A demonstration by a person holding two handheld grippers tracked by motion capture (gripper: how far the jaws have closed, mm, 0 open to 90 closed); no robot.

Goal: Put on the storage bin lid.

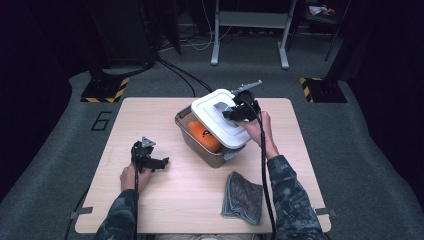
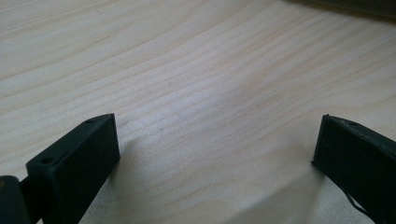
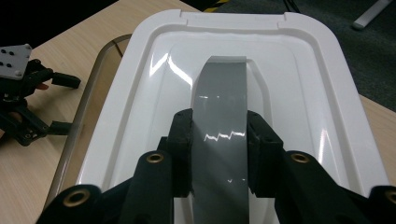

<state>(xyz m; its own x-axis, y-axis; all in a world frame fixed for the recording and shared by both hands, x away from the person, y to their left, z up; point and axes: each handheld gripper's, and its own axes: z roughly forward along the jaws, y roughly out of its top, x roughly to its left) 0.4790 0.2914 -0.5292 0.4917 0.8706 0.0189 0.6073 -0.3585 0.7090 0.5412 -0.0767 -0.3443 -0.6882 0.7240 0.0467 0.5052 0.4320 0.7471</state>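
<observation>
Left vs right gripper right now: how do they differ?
The left gripper has its jaws spread wide with nothing between them; the right gripper is shut on the grey handle of the white lid. The left one sits low over the bare wooden table; the right one is up over the clear bin, holding the lid tilted. Both are black, two-jawed and hand-held.

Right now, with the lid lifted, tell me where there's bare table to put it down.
The widest bare patch is the table's far left, between the bin and the left edge. A smaller strip lies along the right edge, beyond the right gripper holding the lid by its handle. The near middle is crowded: cloth, left gripper, both forearms.
</observation>
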